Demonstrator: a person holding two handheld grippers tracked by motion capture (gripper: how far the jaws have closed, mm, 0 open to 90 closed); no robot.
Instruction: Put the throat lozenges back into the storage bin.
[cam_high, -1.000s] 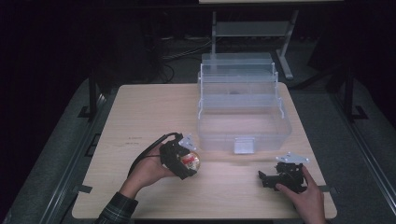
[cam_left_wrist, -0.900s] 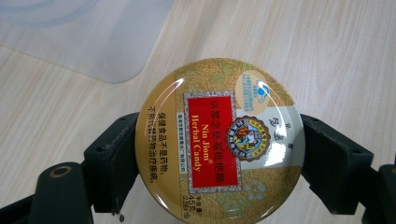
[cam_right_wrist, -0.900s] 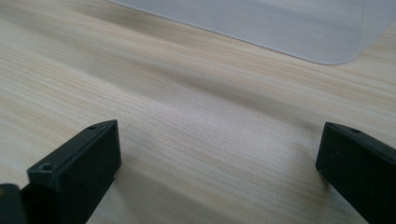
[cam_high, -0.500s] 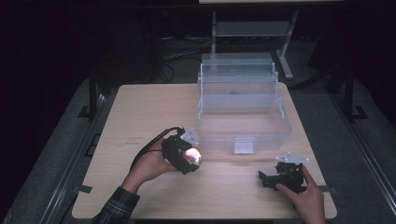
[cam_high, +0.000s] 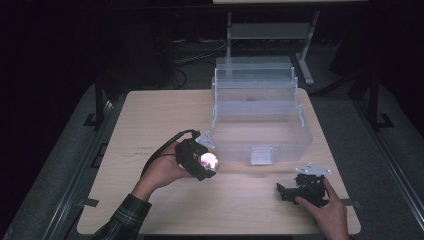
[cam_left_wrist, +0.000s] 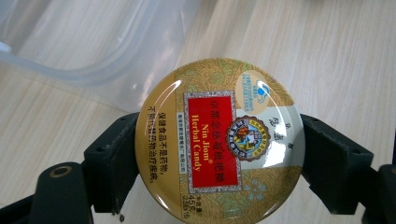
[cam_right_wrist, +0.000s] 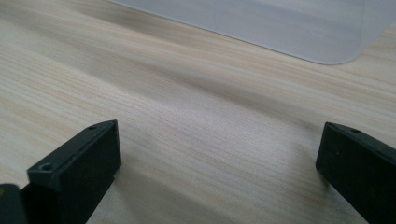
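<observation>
While your right hand (cam_high: 327, 212) rests near the table's (cam_high: 150, 125) close edge, its right gripper (cam_high: 290, 192) lies low on the wood with the jaws spread wide and nothing between them. Your left gripper (cam_high: 207, 162) sits farther in, clamped on a round candy tin (cam_left_wrist: 219, 140), one jaw on each side of its rim; the gold lid with the red label faces the left gripper view's camera. You hold the tin above the tabletop, just beside the near left corner of the clear plastic box (cam_high: 260, 132). Behind that tub, its tiered trays rise toward the table's far edge.
</observation>
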